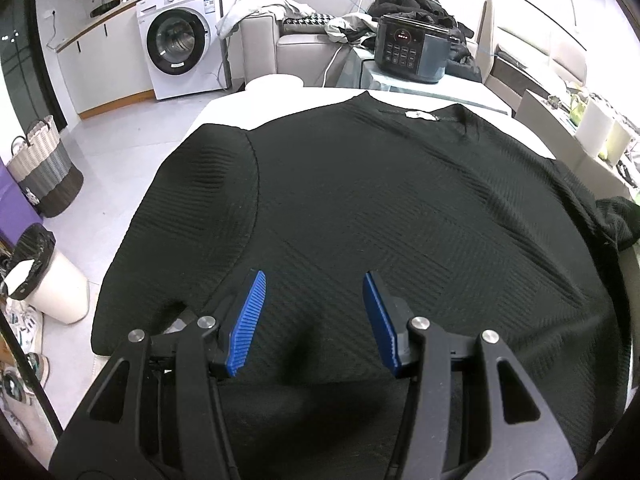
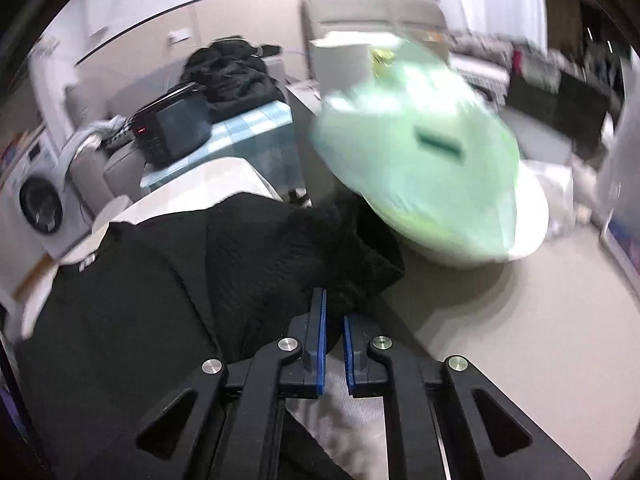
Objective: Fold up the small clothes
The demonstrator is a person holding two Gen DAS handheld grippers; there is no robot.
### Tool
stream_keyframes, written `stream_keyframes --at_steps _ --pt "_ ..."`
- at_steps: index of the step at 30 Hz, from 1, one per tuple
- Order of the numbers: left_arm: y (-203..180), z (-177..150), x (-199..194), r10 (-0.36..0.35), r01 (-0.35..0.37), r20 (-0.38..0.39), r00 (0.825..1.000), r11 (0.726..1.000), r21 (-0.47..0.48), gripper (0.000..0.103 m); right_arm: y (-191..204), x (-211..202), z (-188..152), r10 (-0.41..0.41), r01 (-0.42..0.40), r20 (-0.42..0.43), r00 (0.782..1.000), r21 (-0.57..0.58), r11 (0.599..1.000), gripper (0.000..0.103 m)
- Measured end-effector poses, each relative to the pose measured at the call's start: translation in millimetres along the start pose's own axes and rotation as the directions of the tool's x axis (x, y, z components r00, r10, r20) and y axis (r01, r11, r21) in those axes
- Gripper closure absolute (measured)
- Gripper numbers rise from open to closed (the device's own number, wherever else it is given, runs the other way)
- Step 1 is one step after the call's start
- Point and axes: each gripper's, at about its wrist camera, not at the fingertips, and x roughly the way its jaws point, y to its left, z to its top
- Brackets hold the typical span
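A black ribbed knit sweater [image 1: 400,208] lies flat on a white table [image 1: 224,110], neck and white label at the far side. Its left sleeve is folded inward over the body. My left gripper [image 1: 314,288] is open and empty, hovering over the sweater's lower middle. In the right wrist view, my right gripper [image 2: 335,312] is nearly closed on the bunched right sleeve [image 2: 340,256] of the sweater [image 2: 120,304], lifted at the table's right edge. That view is motion-blurred.
A black multicooker [image 1: 412,50] stands on a checked side table behind. A washing machine [image 1: 180,40] is at far left, a laundry basket [image 1: 44,168] and a bin [image 1: 48,280] on the floor left. A green bag [image 2: 420,152] lies right of the table.
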Motion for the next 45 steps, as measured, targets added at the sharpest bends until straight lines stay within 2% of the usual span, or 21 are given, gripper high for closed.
stream_keyframes --at_steps 3,7,11,13,15,16,18,21,23,25,27,29,32,33,36,37,38,40,41,43,45 --pt "6 -3 -2 -0.023 0.023 0.000 1.000 1.000 -0.009 0.055 18 -14 10 0.029 -0.024 0.056 0.998 -0.083 0.996 0.096" --pt "6 -5 -3 -0.046 0.046 0.003 0.999 0.999 -0.015 0.055 68 -31 25 0.187 -0.149 0.129 0.974 -0.260 0.954 0.096" --pt "4 -4 -3 -0.061 0.061 -0.001 0.998 0.998 -0.023 0.055 138 -55 16 0.428 -0.349 0.065 0.902 -0.474 0.808 0.096" --pt "2 -4 -3 -0.067 0.067 -0.004 0.998 0.998 -0.020 0.055 167 -60 -2 0.516 -0.456 -0.066 0.854 -0.572 0.682 0.096" --pt "-2 -4 -2 -0.074 0.074 -0.008 0.997 0.997 -0.018 0.055 191 -52 -30 0.508 -0.531 -0.238 0.828 -0.626 0.571 0.093" --pt "-5 -4 -2 -0.081 0.081 -0.012 0.997 0.997 -0.015 0.055 197 -46 -42 0.492 -0.553 -0.295 0.819 -0.634 0.541 0.092" --pt "-11 -4 -1 -0.086 0.086 -0.021 0.996 0.996 -0.006 0.054 197 -37 -62 0.461 -0.584 -0.371 0.806 -0.627 0.516 0.090" --pt "-19 -4 0 -0.098 0.098 -0.026 0.995 0.995 0.008 0.049 171 -32 -69 0.469 -0.608 -0.389 0.793 -0.564 0.559 0.087" --pt "-25 -3 4 -0.118 0.119 -0.032 0.992 0.993 0.004 0.047 151 -28 -65 0.454 -0.578 -0.358 0.816 -0.527 0.624 0.082" --pt "-33 0 9 -0.151 0.151 -0.044 0.988 0.988 -0.003 0.047 138 -23 -60 0.405 -0.511 -0.312 0.860 -0.509 0.693 0.072" --pt "-45 5 14 -0.201 0.200 -0.055 0.978 0.980 -0.017 0.047 123 -17 -55 0.385 -0.489 -0.302 0.872 -0.488 0.723 0.070" --pt "-59 15 18 -0.282 0.281 -0.060 0.957 0.959 -0.036 0.047 123 -16 -56 0.366 -0.462 -0.285 0.886 -0.486 0.742 0.068" --pt "-95 32 31 -0.390 0.389 -0.079 0.917 0.921 -0.030 0.047 123 -14 -63 0.353 -0.450 -0.281 0.892 -0.485 0.750 0.059" --pt "-107 37 36 -0.407 0.406 -0.096 0.909 0.913 -0.024 0.047 127 -10 -62 0.348 -0.446 -0.282 0.894 -0.484 0.753 0.059" --pt "-146 45 63 -0.476 0.478 -0.174 0.862 0.878 -0.034 0.047 119 -8 -69 0.330 -0.431 -0.284 0.900 -0.475 0.767 0.059" --pt "-157 47 71 -0.479 0.482 -0.192 0.856 0.875 -0.034 0.047 115 -7 -72 0.325 -0.426 -0.284 0.902 -0.469 0.773 0.059" --pt "-166 48 78 -0.479 0.483 -0.203 0.854 0.875 -0.033 0.049 108 -2 -72 0.315 -0.417 -0.283 0.906 -0.466 0.780 0.059" --pt "-181 47 89 -0.475 0.481 -0.216 0.853 0.876 -0.026 0.070 99 2 -76 0.286 -0.390 -0.279 0.917 -0.470 0.792 0.059" --pt "-187 46 94 -0.474 0.480 -0.227 0.851 0.877 -0.028 0.090 97 4 -77 0.277 -0.383 -0.281 0.919 -0.470 0.795 0.059" --pt "-191 44 92 -0.485 0.489 -0.207 0.850 0.872 -0.033 0.094 90 11 -81 0.246 -0.360 -0.288 0.926 -0.467 0.808 0.058" --pt "-191 40 78 -0.479 0.486 -0.185 0.858 0.874 -0.006 0.096 84 15 -82 0.230 -0.344 -0.288 0.930 -0.456 0.820 0.057"
